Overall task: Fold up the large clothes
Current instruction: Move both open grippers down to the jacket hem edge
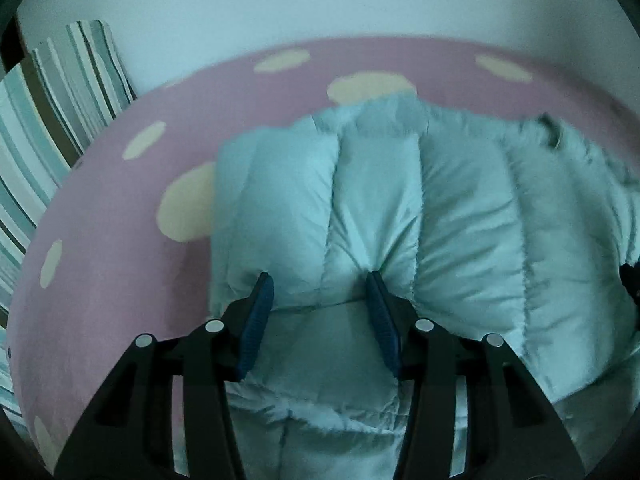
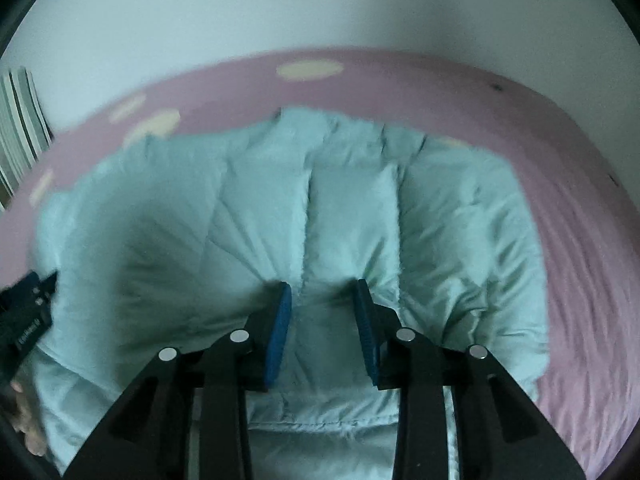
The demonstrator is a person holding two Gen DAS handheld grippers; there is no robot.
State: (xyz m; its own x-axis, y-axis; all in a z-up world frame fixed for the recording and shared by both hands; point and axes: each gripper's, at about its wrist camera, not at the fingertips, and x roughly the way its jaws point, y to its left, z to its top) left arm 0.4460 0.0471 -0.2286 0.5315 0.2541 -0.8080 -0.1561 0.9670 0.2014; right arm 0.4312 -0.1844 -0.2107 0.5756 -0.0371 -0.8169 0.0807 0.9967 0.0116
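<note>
A pale mint quilted puffer jacket (image 1: pixel 420 208) lies bunched on a pink bed sheet with cream dots (image 1: pixel 120 208). My left gripper (image 1: pixel 318 280) is over the jacket's left part, its blue-padded jaws set wide apart with a fold of the padded cloth bulging between them. The jacket also fills the right wrist view (image 2: pixel 248 208). My right gripper (image 2: pixel 322 286) is over the jacket's right part, jaws apart, with a puffed panel pressed between the pads. Whether either gripper clamps the cloth is unclear. The other gripper's black body shows at the edge of the left wrist view (image 1: pixel 631 280) and of the right wrist view (image 2: pixel 28 320).
A striped pillow (image 1: pixel 48 120) leans at the far left by a pale wall (image 1: pixel 320 0). The pink sheet (image 2: pixel 580 240) extends to the right of the jacket. A hand (image 2: pixel 28 432) shows at the lower left of the right wrist view.
</note>
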